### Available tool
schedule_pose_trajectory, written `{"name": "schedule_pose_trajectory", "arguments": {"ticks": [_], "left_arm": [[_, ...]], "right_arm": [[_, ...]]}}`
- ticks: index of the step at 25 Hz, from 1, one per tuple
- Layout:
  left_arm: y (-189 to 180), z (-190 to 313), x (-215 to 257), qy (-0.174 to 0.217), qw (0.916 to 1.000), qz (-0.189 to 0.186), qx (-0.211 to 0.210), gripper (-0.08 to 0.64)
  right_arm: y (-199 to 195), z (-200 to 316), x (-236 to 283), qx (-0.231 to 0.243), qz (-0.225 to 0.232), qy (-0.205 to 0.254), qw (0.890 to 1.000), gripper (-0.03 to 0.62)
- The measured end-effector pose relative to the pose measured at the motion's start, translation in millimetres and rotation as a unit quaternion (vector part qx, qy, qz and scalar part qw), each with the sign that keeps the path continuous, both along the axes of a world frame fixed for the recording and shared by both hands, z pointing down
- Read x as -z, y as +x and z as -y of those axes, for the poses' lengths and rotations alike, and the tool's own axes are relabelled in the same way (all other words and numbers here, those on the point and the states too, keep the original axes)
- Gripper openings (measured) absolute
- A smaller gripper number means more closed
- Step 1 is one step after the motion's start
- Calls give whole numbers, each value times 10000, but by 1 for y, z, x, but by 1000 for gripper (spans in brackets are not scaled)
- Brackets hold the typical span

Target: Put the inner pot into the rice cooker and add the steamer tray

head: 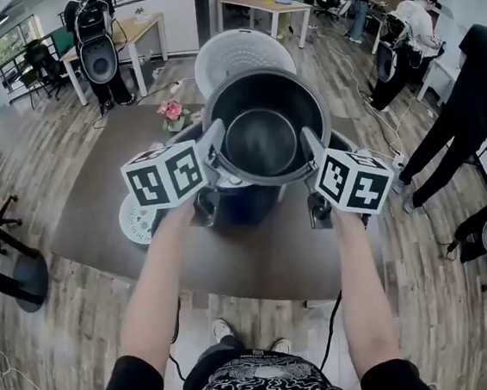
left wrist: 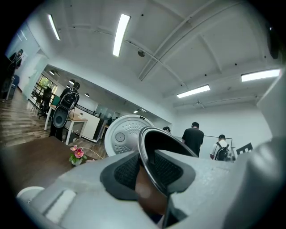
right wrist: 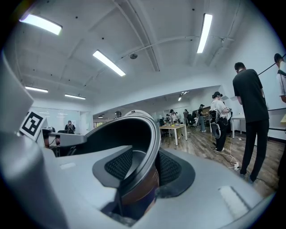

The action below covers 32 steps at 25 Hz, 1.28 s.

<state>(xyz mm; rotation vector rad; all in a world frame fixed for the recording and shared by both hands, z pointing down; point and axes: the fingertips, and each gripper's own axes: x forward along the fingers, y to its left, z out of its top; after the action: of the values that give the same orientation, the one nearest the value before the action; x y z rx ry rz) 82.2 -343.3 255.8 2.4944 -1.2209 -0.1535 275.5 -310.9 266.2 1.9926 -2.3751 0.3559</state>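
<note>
Two hand-held grippers, left (head: 213, 150) and right (head: 312, 146), tight on inner pot (head: 260, 141)

The inner pot (head: 260, 138), dark grey metal and empty, hangs upright, mouth up, just above the dark blue rice cooker (head: 249, 206); the cooker's white lid (head: 242, 56) stands open at 12 o'clock; the white perforated steamer tray (head: 132, 224) lies flat at the cooker's 9 o'clock.
</note>
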Motion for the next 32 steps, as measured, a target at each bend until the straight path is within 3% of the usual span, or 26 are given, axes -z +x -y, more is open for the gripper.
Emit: {"name": "schedule_pose_trajectory", "arguments": {"ticks": [7, 16, 24, 32], "left_arm": [[-52, 27, -8, -46, 9999, -49, 128, 108], [-69, 51, -45, -504, 9987, 27, 0, 108], [-52, 64, -65, -745, 9969, 174, -190, 107], [-36, 70, -87, -866, 9956, 355, -23, 107]], "right_arm": [[-51, 28, -8, 87, -18, -104, 9999, 161], [-69, 46, -46, -49, 127, -592, 9982, 161], [-55, 50, -69, -294, 329, -943, 9946, 159], [-39, 57, -97, -143, 353, -1210, 9919, 168]]}}
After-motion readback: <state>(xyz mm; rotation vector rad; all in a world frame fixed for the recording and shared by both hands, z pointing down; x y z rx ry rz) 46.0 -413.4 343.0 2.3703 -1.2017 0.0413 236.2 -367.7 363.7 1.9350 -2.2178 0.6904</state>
